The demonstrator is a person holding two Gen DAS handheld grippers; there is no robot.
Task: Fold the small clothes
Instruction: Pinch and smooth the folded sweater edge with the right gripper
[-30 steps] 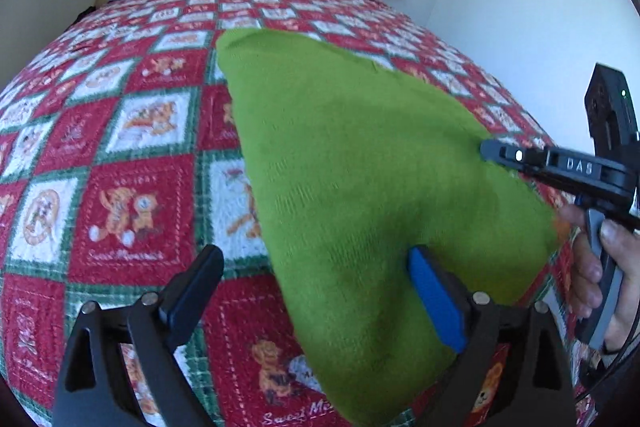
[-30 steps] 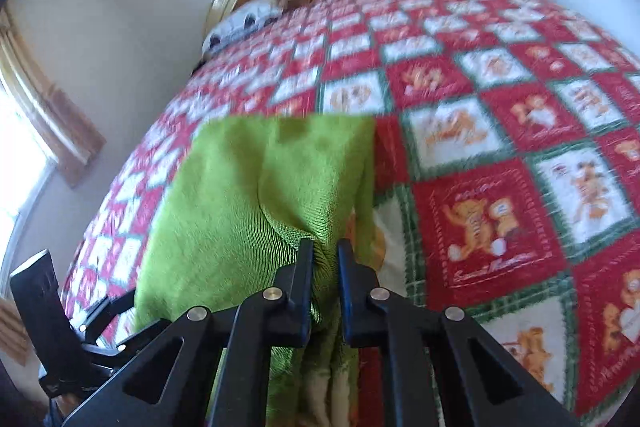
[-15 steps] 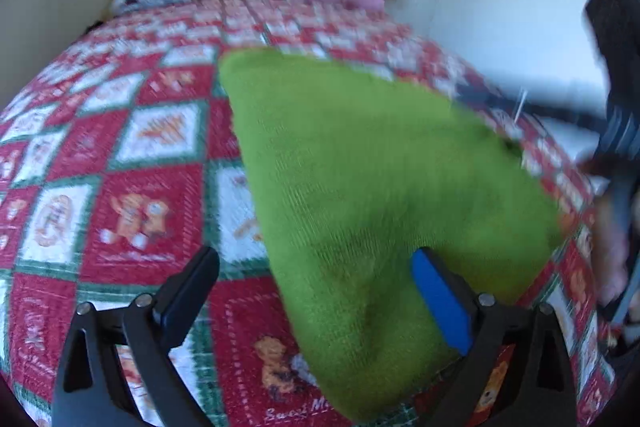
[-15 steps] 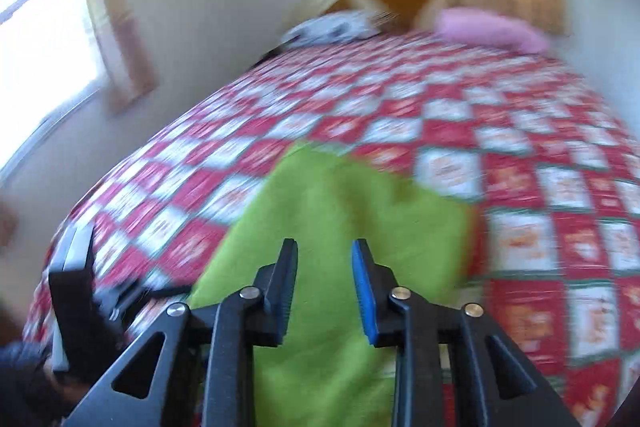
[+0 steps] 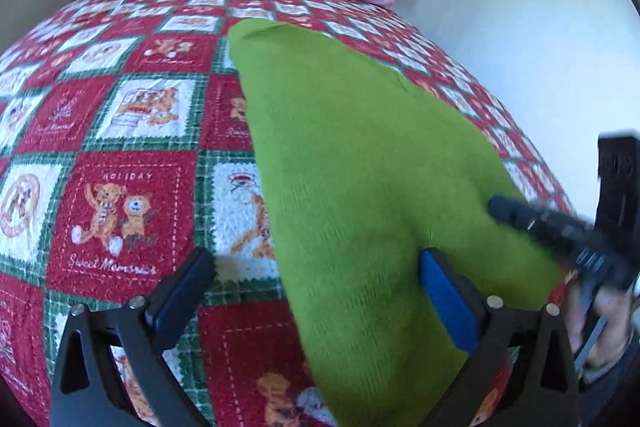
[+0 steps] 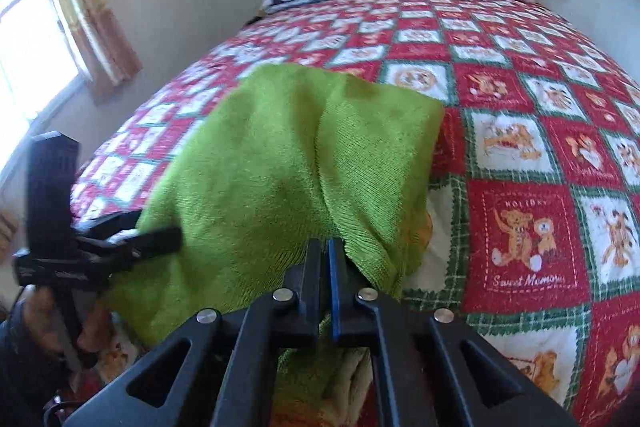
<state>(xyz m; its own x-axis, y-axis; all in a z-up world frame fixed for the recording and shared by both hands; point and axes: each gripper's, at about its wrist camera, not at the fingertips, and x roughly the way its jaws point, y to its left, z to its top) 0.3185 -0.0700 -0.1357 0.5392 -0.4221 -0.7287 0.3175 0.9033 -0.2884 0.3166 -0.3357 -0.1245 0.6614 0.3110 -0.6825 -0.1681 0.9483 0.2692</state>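
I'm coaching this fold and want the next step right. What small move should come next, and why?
Probably close the left gripper on the near edge of the green garment. It is wide open with that edge between its fingers, while the right gripper is already shut on the other near corner.

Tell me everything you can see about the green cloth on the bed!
The green cloth is a bright lime knit, soft and a bit fuzzy, with fine ribbing. It lies spread over the red, white and green teddy-bear quilt, long and tapering in the left wrist view. Its near edge is bunched and lifted, with a fold running up its middle. The right gripper is shut on that near edge. The left gripper is wide open, one blue-padded finger resting on the cloth, the other over the quilt.
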